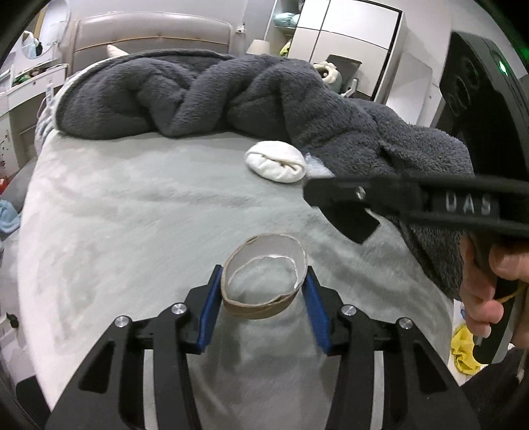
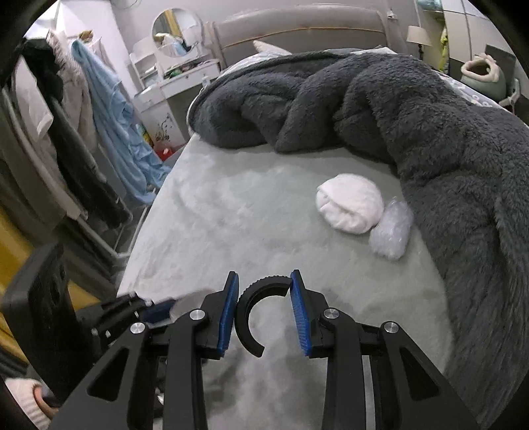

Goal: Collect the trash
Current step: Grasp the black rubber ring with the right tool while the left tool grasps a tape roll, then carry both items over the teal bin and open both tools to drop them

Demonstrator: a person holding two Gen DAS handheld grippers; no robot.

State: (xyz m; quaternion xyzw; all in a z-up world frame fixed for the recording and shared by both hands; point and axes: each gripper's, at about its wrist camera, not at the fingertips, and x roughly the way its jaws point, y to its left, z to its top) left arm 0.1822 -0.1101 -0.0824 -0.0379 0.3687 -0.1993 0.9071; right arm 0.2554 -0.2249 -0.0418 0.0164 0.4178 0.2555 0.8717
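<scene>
Left gripper [image 1: 263, 291] clamped on cardboard ring [image 1: 263, 276] over bed [image 1: 132, 215]: light, crushable, squeeze gently. Right gripper [image 2: 264, 311] pinching black C-clip [image 2: 251, 317]: rigid, slick. Remaining: white wad [image 2: 349, 207], plastic wrap [image 2: 391, 233] beside blanket [image 2: 429, 132]; soft, grab mid-bulk.

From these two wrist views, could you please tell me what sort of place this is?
Almost certainly a home bedroom. A bed with a padded headboard fills both views, a rumpled dark grey blanket piled on it. Clothes hang on a rack beside it, near a dressing table with a round mirror.
</scene>
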